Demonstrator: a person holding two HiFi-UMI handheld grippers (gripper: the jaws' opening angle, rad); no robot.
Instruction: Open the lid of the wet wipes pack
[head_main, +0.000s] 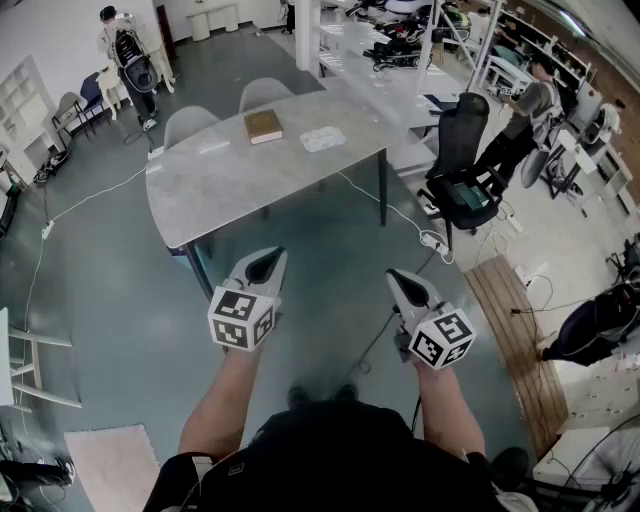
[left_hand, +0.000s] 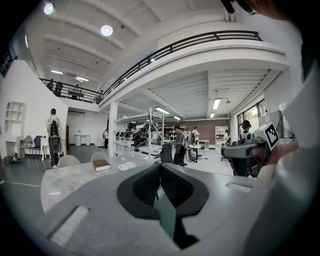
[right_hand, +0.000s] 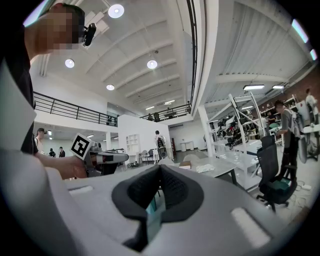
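Note:
The wet wipes pack (head_main: 322, 139) lies flat and white on the far side of a grey table (head_main: 230, 185), beside a brown book (head_main: 263, 126). My two grippers are held in the air well short of the table, over the floor. The left gripper (head_main: 268, 262) is shut with nothing between its jaws. So is the right gripper (head_main: 405, 281). From the left gripper view the pack (left_hand: 126, 166) and the book (left_hand: 101, 165) show far ahead beyond the shut jaws (left_hand: 160, 165). The right gripper view has the pack (right_hand: 205, 168) small and distant past its shut jaws (right_hand: 160, 167).
Two grey chairs (head_main: 190, 122) stand behind the table. A black office chair (head_main: 462, 160) is to its right. Cables (head_main: 420, 235) trail over the floor, and a wooden board (head_main: 510, 330) lies at the right. People stand in the background by desks and shelves.

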